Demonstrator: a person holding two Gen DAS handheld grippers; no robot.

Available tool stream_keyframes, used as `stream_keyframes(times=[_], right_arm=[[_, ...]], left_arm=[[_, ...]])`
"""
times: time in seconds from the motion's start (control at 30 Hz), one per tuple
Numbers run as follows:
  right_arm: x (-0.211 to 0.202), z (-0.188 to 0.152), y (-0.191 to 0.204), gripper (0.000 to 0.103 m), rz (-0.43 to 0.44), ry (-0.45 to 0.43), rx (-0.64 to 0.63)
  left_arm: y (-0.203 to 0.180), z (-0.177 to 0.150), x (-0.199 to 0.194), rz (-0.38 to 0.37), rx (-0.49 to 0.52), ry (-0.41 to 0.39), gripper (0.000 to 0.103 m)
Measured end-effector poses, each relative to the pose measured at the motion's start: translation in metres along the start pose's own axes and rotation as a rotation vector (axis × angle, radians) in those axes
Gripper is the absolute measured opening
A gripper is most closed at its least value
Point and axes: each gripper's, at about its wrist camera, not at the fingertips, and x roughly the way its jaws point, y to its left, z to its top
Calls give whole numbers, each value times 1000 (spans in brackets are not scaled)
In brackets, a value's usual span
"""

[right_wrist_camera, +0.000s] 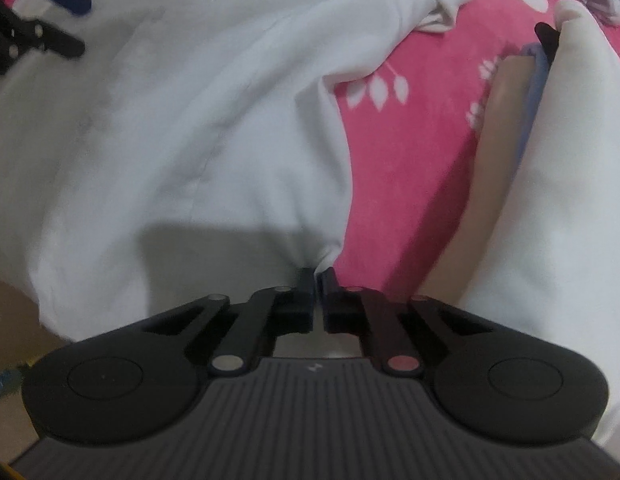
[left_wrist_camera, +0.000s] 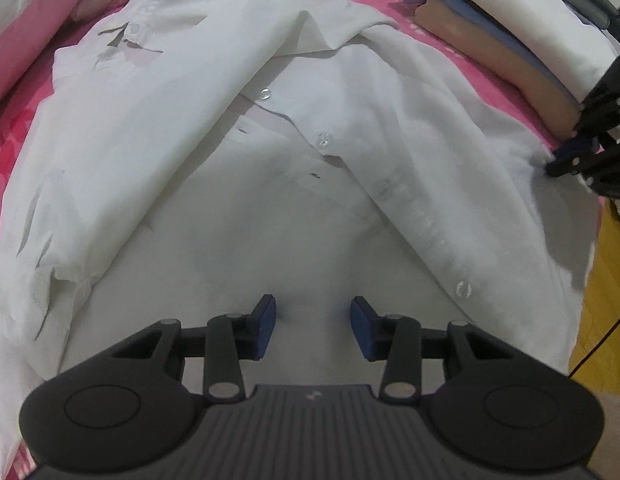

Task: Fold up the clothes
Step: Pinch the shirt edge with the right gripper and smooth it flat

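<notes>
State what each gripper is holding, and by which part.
The right gripper is shut on the white shirt, pinching its side edge next to the pink bedsheet. The left gripper is open above the shirt, holding nothing.

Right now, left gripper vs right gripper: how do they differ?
The left gripper is open, its blue pads spread and holding nothing; the right gripper is shut on the white shirt at its edge. Left hovers over the shirt's middle, right at its side by the folded stack. Both are black, two-fingered.

One white shirt (left_wrist_camera: 270, 160), two tools (one clamped) (left_wrist_camera: 313, 322) (right_wrist_camera: 316, 276), one folded stack (left_wrist_camera: 510, 40)
</notes>
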Motion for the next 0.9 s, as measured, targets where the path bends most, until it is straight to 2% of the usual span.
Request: stream_keyframes(times=[0.2, 0.33, 0.47, 0.57, 0.73, 0.8, 0.83, 0.87, 0.9], right_arm=[[12, -10, 18, 0, -177, 70, -98], [31, -11, 44, 2, -301, 142, -266], [29, -17, 63, 5, -400, 184, -415], [-5, -12, 66, 8, -400, 135, -408], [-42, 9, 53, 10, -373, -69, -369], [-30, 25, 47, 10, -366, -116, -432], [-16, 30, 49, 10, -357, -112, -472], [-1, 32, 50, 10, -340, -96, -508], [16, 28, 52, 10, -321, -43, -546]], left_arm=[[-4, -2, 2, 15, 14, -3, 45], [-3, -3, 4, 16, 22, -6, 46], [-1, -2, 4, 17, 21, -10, 46], [-2, -4, -2, 52, 26, -30, 46], [-4, -2, -10, 82, 27, -70, 46], [-5, 0, -10, 84, 23, -76, 46], [-6, 0, -10, 84, 21, -79, 46], [-7, 1, -10, 85, 19, -83, 46], [-7, 2, -10, 86, 17, -86, 46]])
